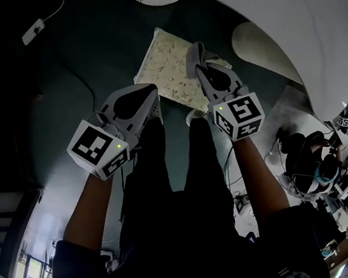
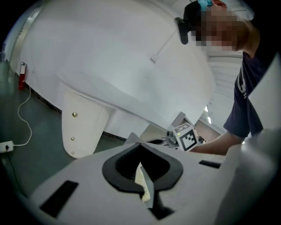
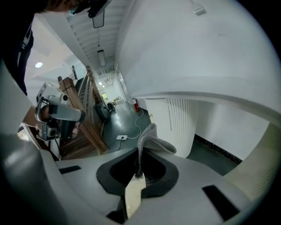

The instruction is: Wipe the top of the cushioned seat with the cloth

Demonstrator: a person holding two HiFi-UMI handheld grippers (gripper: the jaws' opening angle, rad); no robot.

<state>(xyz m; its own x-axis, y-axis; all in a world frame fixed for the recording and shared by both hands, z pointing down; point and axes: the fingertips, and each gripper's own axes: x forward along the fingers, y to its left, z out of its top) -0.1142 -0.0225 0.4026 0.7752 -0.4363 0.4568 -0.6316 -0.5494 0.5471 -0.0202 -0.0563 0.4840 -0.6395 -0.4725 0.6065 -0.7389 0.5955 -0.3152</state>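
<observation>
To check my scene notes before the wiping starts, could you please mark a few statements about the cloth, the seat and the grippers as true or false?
1. The right gripper grips a grey cloth. True.
2. The cloth lies spread flat on the cushioned seat. False: it is bunched in the right gripper's jaws.
3. The seat's top is pale with a leafy pattern. True.
4. The left gripper grips the cloth too. False: its jaws are together, with no cloth in them.

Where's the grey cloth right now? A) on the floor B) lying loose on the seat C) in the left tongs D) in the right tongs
D: the right tongs are shut on the grey cloth, which flops over past their tips, held over the cushioned seat.
</observation>
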